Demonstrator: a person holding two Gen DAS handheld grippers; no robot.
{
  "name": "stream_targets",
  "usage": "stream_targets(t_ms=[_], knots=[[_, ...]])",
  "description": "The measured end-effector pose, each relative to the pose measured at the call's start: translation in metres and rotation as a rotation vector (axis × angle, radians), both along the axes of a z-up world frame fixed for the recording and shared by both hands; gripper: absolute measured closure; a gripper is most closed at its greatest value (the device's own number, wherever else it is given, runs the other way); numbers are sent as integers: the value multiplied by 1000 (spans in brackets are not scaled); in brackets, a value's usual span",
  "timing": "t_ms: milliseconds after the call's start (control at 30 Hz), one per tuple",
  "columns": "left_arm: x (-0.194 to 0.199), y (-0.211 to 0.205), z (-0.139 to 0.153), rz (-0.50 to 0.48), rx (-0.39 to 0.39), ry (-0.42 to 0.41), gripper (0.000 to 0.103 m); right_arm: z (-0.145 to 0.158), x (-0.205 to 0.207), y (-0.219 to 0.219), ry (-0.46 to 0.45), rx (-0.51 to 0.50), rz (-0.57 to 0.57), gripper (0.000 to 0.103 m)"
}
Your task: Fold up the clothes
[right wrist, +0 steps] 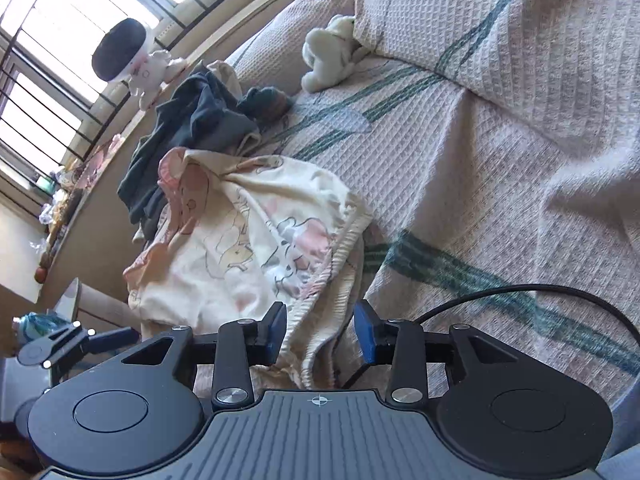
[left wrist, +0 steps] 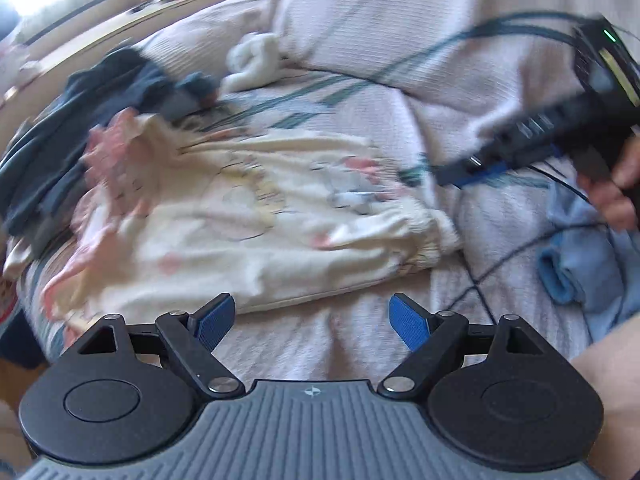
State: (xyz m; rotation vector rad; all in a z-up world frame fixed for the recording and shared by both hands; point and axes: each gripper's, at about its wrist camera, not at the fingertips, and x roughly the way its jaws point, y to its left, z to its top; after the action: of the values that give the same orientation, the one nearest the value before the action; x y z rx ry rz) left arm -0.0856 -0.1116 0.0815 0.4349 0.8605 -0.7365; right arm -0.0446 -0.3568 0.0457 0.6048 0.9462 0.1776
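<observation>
A cream garment (left wrist: 248, 216) with a pastel cartoon print and an elastic hem lies crumpled on the bedspread (left wrist: 360, 344). My left gripper (left wrist: 312, 316) hovers open just in front of its near edge, with only bedspread between the blue pads. The left wrist view is blurred. In the right wrist view, the same garment (right wrist: 248, 240) spreads ahead of my right gripper (right wrist: 320, 332). Its pads stand apart, with the elastic hem (right wrist: 320, 344) lying loosely between them. The right gripper (left wrist: 460, 172) also shows at the garment's right end, and the left gripper (right wrist: 120, 338) at the lower left.
Dark blue and grey clothes (right wrist: 192, 132) are heaped behind the cream garment. A light blue cloth (left wrist: 580, 256) lies at the right. A white plush toy (right wrist: 332, 52) rests against a pillow (right wrist: 500, 32). A black cable (right wrist: 520, 292) crosses the bedspread. A doll (right wrist: 132, 60) stands on the windowsill.
</observation>
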Motion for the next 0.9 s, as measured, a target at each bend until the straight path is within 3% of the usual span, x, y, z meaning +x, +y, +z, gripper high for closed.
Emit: stream_targets(t_ms=[133,267,400,433,633,733,833,900], knots=[[0,-23,-12,-99,15,-13,24,2,7,-14,-32,19,-37,65],[5,-44,-30,-200,25,13,38,-5,29,-11,-36,21,5,65],[5,-63,-52,-286,48,72,38,-22,60,-4,18,23,38,62],[4,-64,-54,-294,40,75,38,-26,65,-3,43,22,34,59],[10,-70,-58,-283,53,28,38,-49,81,-2,145,69,10,59],[10,-75,-60,-300,53,17,40,-54,77,-4,134,86,-17,59],[11,-78,-64,-302,27,15,58,-59,77,-4,137,102,-42,63],[10,-78,-61,-299,-4,33,88,-61,78,-4,147,119,-64,83]])
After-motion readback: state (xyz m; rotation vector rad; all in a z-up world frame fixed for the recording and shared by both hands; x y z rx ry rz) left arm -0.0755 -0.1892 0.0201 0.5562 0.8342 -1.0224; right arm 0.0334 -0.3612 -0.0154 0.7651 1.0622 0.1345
